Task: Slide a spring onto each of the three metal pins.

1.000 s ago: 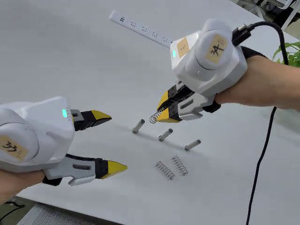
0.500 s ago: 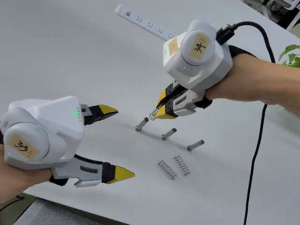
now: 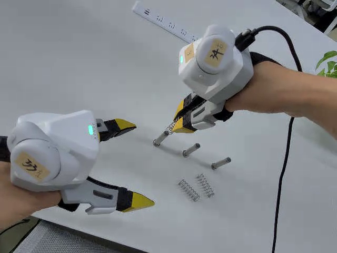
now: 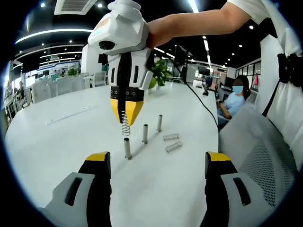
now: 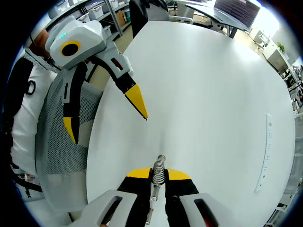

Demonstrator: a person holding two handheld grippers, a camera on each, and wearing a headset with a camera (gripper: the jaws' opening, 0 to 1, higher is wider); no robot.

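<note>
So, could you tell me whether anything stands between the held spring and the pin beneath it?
Nothing visible does. The spring in the right tool hangs just above the pin; the open left tool is off to the side.

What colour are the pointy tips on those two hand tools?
Yellow, black behind them, on the left gripper and right gripper; clearest in the head view.

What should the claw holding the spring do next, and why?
Probably ease the right claw straight down so its spring slips over the pin right under it: the spring hangs just above that bare pin's top, nearly lined up.
</note>
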